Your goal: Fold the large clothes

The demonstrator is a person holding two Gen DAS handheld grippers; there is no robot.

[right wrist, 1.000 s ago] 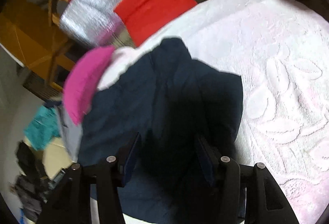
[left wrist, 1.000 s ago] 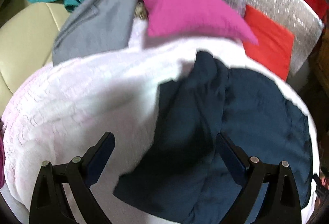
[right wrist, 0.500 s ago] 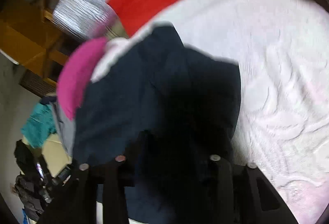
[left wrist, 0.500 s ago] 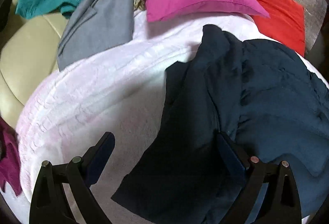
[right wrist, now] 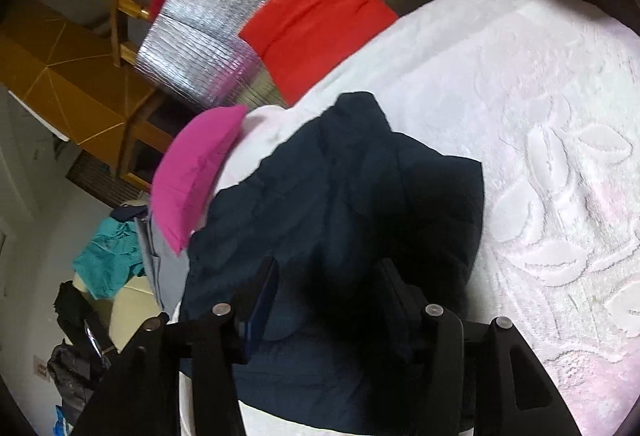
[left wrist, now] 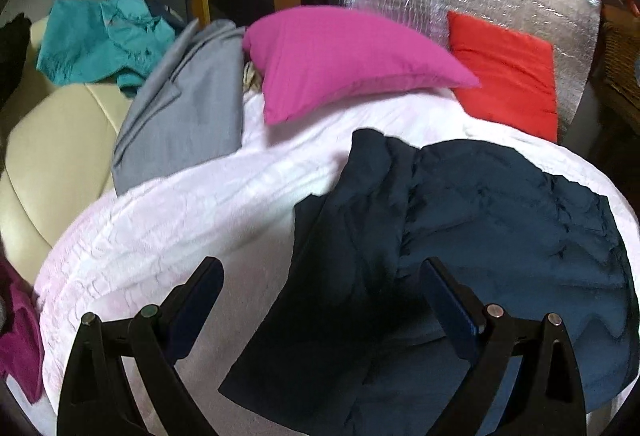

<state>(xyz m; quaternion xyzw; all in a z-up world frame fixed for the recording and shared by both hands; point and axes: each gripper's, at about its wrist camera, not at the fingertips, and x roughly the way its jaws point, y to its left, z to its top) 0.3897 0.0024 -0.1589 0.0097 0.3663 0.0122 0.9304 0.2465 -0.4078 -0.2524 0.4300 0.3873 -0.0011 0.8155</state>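
- We see our left hand-held gripper (left wrist: 320, 278) spread wide over the navy garment (left wrist: 460, 236).
- Our right hand-held gripper (right wrist: 328, 276) hovers parted above the same garment, gripping nothing.

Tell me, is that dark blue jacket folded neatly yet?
Not yet. The jacket lies rumpled on the white blanket, one flap loosely thrown over, edges uneven.
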